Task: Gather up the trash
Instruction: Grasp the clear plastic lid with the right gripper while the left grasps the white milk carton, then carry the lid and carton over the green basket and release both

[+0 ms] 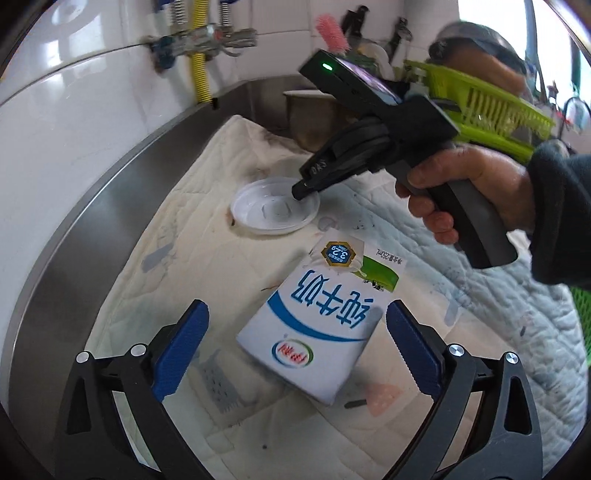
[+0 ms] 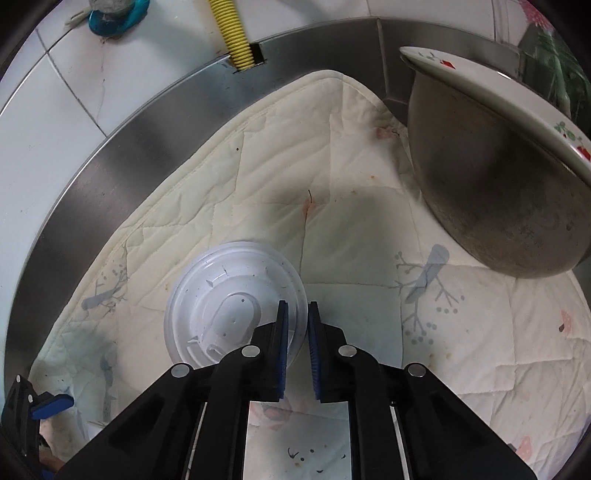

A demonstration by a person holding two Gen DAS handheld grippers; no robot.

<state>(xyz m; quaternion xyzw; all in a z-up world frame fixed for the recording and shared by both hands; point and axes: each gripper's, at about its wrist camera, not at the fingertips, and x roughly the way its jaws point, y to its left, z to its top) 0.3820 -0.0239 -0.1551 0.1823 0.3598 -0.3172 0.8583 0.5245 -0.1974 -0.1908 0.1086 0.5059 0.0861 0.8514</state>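
A white and blue milk carton (image 1: 317, 328) lies flat on the quilted cloth (image 1: 184, 266), between the fingers of my open left gripper (image 1: 295, 332), untouched. A white plastic cup lid (image 1: 275, 208) lies further back on the cloth. My right gripper (image 1: 301, 188) has its tips at the lid's rim. In the right wrist view the lid (image 2: 229, 306) has its right edge between the two blue pads, and my right gripper (image 2: 298, 325) is shut on that edge. The left gripper's blue finger (image 2: 51, 402) shows at the lower left.
A steel bowl (image 2: 498, 192) with a flowered plate (image 2: 517, 110) on top stands at the back right. A steel counter rim (image 1: 92, 221) curves along the left below the white tiled wall. A yellow hose (image 2: 232, 33) enters the rim. A green basket (image 1: 480, 99) stands behind.
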